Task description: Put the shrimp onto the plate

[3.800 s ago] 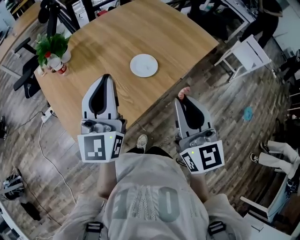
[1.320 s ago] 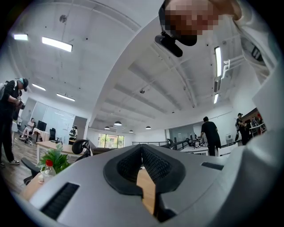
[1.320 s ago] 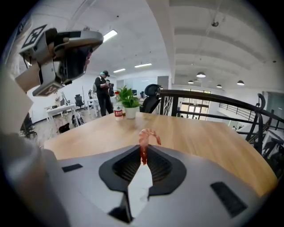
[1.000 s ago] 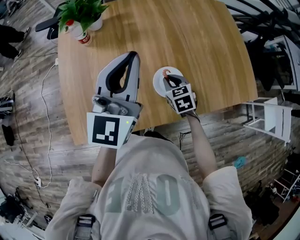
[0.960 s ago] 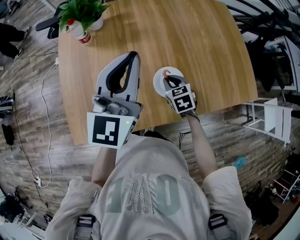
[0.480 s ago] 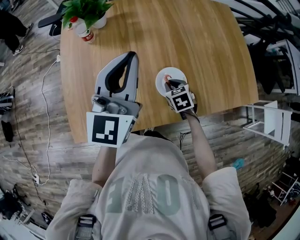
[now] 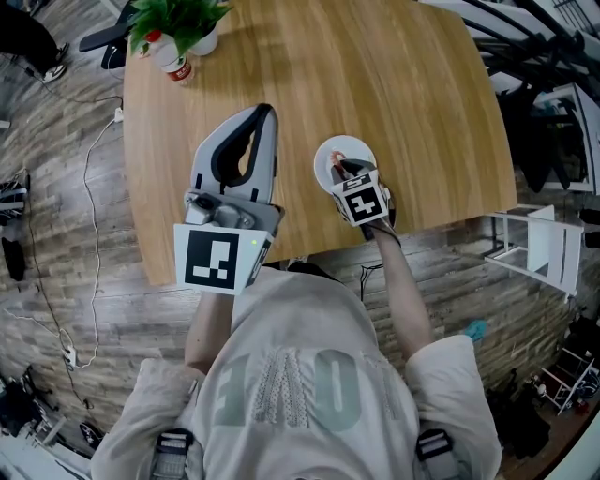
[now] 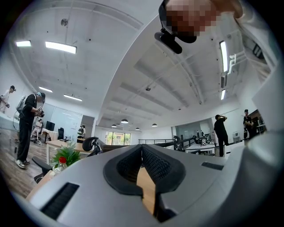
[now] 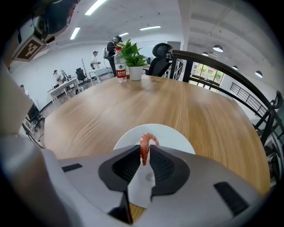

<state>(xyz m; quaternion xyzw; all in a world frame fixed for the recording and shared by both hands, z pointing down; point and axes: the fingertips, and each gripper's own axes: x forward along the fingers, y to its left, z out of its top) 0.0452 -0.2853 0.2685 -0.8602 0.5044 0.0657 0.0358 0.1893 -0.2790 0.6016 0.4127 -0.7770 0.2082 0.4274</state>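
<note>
The orange-red shrimp (image 9: 144, 149) stands upright, pinched between the tips of my right gripper (image 9: 144, 155), which is shut on it. Its curled end rises above the jaws. Directly beneath lies the round white plate (image 9: 174, 136), whose surface shows through the gap of the jaws. From the head view, the right gripper (image 7: 339, 170) hangs over the near half of the plate (image 7: 349, 148). My left gripper (image 7: 262, 114) is held to the left of the plate, over the wooden table (image 7: 412, 103). The left gripper (image 8: 142, 149) is shut with nothing in it.
A potted plant (image 7: 178, 17) and a red-capped bottle (image 7: 172, 60) stand at the table's far left corner. The table's near edge (image 7: 309, 251) runs just in front of the person's body. A white chair (image 7: 548, 246) stands on the floor to the right.
Earlier I stood back from the table with the shrimp held over the floor. Now the right gripper is over the plate, slightly lower than a second ago. The left gripper barely moved.
</note>
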